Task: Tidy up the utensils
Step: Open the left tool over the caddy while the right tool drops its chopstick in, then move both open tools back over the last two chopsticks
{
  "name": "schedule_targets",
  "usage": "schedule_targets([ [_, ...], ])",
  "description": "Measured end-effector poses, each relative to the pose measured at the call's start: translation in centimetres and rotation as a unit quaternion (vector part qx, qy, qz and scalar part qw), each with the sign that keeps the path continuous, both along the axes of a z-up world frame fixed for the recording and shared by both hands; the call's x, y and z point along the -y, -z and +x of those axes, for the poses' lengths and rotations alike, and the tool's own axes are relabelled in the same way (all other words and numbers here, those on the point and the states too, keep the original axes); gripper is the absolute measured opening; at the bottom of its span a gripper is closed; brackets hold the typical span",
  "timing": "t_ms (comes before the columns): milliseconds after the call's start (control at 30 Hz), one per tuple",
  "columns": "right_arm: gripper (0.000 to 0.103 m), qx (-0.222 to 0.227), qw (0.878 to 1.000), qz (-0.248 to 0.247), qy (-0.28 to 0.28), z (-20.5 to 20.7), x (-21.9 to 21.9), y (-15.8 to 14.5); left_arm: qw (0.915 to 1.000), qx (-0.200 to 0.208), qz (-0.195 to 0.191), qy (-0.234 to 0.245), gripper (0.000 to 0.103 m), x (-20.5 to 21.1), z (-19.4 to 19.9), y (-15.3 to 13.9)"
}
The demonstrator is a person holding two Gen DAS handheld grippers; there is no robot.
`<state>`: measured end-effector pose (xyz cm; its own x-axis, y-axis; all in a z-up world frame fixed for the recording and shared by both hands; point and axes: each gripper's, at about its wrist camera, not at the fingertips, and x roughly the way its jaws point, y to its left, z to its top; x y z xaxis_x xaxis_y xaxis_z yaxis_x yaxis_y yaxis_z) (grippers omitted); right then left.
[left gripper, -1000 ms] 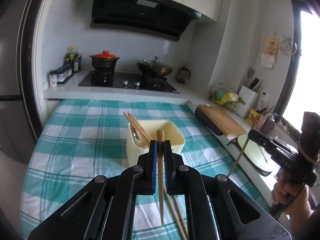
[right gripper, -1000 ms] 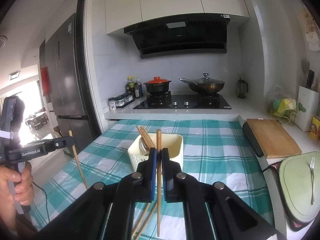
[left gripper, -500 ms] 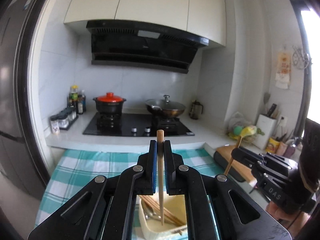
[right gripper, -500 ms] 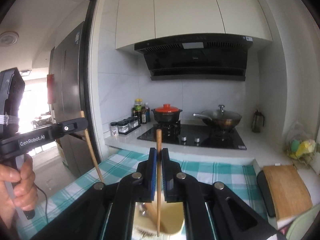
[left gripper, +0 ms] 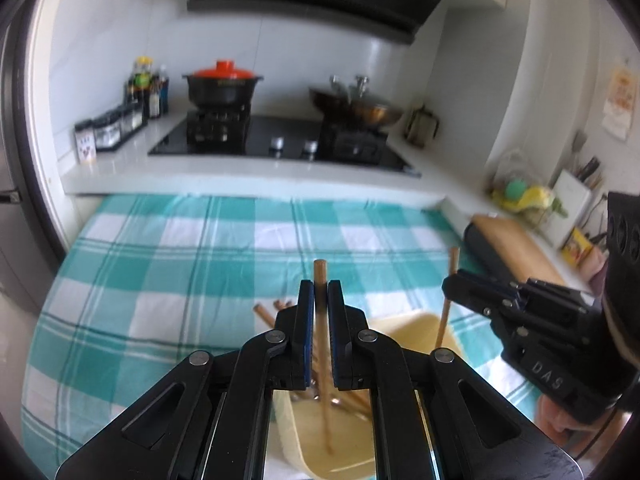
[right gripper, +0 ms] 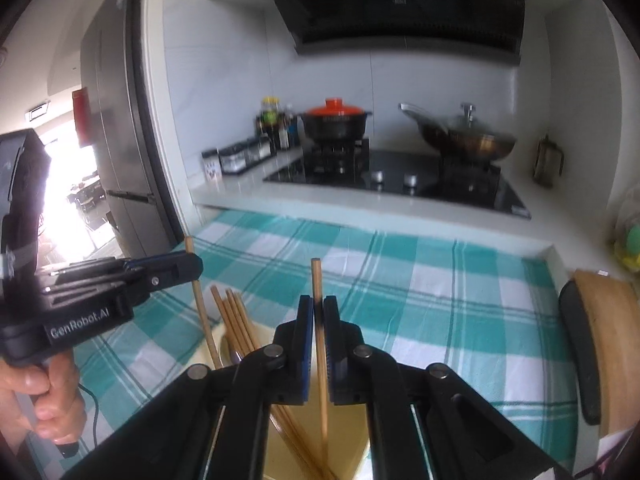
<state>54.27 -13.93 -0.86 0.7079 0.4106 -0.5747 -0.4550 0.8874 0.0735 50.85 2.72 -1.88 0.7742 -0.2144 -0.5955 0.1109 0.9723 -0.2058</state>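
Two handheld grippers hover over a pale yellow bin point(left gripper: 416, 322) at the bottom centre of both wrist views, each clamped on a single wooden chopstick held upright with its tip pointing down into the bin. In the left wrist view the left gripper point(left gripper: 320, 294) pinches its chopstick point(left gripper: 320, 276) between blue-lined jaws, while the right gripper point(left gripper: 456, 286) enters from the right edge holding the other chopstick point(left gripper: 450, 292). Several chopsticks point(right gripper: 236, 320) already lean inside the bin, along with what looks like metal cutlery (too blurred to name), so the sorting appears well advanced; releasing these two sticks seems to be what remains, though anything left on the checked cloth point(left gripper: 180, 264) below the frame cannot be seen. Readable writing: "GenRobot.AI" on the left gripper's body in the right wrist view, lower left, and "DAS" on the right gripper's body in the left wrist view, lower right.
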Motion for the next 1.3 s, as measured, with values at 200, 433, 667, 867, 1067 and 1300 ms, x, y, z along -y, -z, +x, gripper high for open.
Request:
schedule_targets([
  [200,0.041,-0.047,0.999,0.008,0.02,-0.1,1.2,1.5,0.9996,-0.013,0.022,-0.015,0.071,-0.7,-2.4,0.2],
  [433,0.049,-0.044,0.999,-0.017,0.027,-6.1,4.0,0.0,0.9963,-0.041,0.074,-0.018,0.086,-1.7,-10.6,0.5],
  [667,0.049,-0.067,0.996,-0.06,0.026,-16.7,6.4,1.3,0.9902,-0.043,0.12,-0.055,0.094,-1.2,-20.4,2.9],
  [867,0.05,-0.067,0.991,-0.1,0.051,-25.5,6.7,5.0,0.9891,-0.058,0.123,-0.057,0.094,0.4,-25.9,5.7],
  [1067,0.05,-0.08,0.989,-0.08,0.091,-30.9,7.2,7.6,0.9873,-0.052,0.14,-0.055,0.094,1.9,-28.7,6.6],
  [1300,0.05,-0.076,0.987,-0.05,0.129,-33.1,7.6,8.2,0.9868,-0.038,0.144,-0.065,0.094,2.6,-29.6,6.7],
])
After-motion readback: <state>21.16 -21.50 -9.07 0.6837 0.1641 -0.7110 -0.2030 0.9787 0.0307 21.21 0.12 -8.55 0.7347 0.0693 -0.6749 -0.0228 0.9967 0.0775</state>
